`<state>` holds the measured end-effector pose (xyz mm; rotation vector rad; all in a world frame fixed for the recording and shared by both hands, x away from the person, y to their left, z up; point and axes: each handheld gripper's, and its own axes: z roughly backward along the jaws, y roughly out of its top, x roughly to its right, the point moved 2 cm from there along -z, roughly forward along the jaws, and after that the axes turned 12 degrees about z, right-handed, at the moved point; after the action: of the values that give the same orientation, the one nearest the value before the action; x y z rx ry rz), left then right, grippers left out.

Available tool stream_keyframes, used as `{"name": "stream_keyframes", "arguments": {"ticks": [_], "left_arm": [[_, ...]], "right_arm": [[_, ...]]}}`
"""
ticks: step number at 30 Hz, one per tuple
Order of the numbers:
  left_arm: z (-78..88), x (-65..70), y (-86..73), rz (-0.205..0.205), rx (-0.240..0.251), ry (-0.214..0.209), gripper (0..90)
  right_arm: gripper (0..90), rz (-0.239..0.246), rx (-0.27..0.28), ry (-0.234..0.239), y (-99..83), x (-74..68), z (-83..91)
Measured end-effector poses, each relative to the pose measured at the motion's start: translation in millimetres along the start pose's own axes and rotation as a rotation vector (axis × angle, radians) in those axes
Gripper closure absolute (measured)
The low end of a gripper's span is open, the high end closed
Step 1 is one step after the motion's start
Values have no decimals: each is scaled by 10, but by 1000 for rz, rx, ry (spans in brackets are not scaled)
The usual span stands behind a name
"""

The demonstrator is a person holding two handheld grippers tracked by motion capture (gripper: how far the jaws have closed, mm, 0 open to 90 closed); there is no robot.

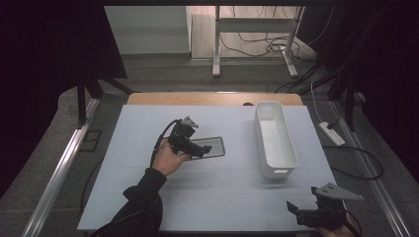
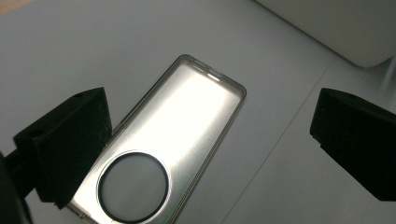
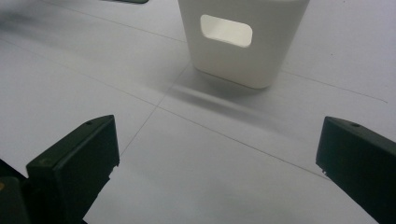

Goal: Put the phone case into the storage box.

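The clear, grey-rimmed phone case with a round cutout lies flat under the wide-open, empty left gripper.

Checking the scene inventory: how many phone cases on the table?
1. The phone case lies flat mid-table, left of the white bin, under the open left tongs. The bin's inside looks empty from above.

landmark: wooden table w/ pale grey top sheet, centre of room. beyond it, grey carpet floor, then white desk frame w/ tangled cables under. behind desk, white wall panel. left & right of table, black curtains & metal rails. right of table, white power strip on floor. dim, light mostly at far end.
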<state>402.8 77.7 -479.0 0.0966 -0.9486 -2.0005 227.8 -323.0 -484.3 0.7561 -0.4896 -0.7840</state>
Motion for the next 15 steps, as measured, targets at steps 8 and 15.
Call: {"name": "stream_keyframes", "arguments": {"ticks": [8, 15], "left_arm": [[-153, 62, 148, -30, -28, 12, 0], [-282, 89, 205, -33, -52, 51, 11]], "right_arm": [[0, 3, -1, 4, 0, -2, 0], [0, 3, -2, 6, -1, -4, 0]]}}
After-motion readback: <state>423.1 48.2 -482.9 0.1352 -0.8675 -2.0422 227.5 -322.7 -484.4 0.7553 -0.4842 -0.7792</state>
